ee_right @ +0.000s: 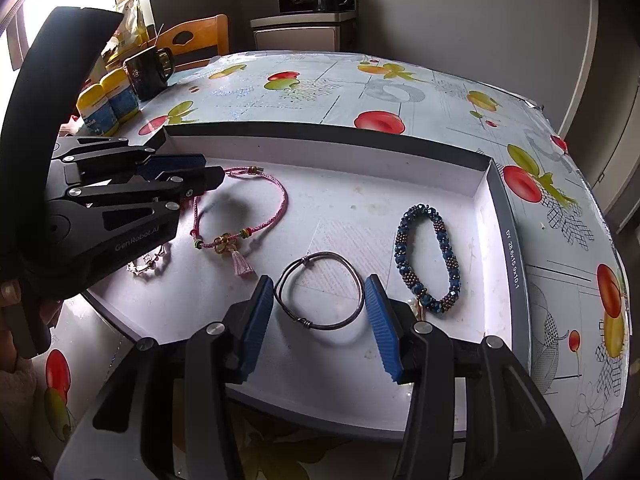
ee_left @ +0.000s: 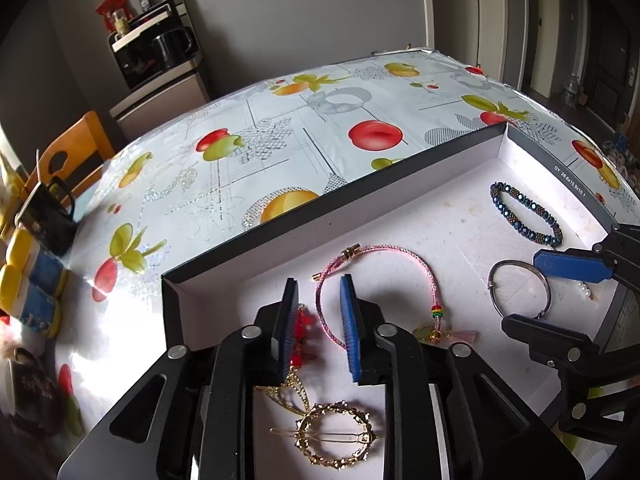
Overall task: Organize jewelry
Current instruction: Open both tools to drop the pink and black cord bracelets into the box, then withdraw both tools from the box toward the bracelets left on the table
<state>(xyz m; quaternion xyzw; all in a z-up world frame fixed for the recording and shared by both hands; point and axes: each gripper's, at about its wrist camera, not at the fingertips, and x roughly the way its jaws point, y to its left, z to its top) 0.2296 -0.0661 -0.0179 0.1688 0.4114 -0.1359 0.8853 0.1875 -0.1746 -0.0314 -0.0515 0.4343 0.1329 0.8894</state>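
Your right hand-held gripper (ee_right: 320,312) is open, its blue pads straddling the metal bangle (ee_right: 319,290) that lies flat in the shallow box (ee_right: 510,240) on the bench (ee_left: 280,120); this looks like the picking-up step. Your left hand-held gripper (ee_left: 318,328) is also open and holds nothing, hovering over the pink cord bracelet (ee_left: 400,256), with the gold hair clip (ee_left: 336,436) beneath it. The blue bead bracelet (ee_right: 428,256) lies apart to the right. Next, lower and close squarely on the bangle's thin rim; it may slip.
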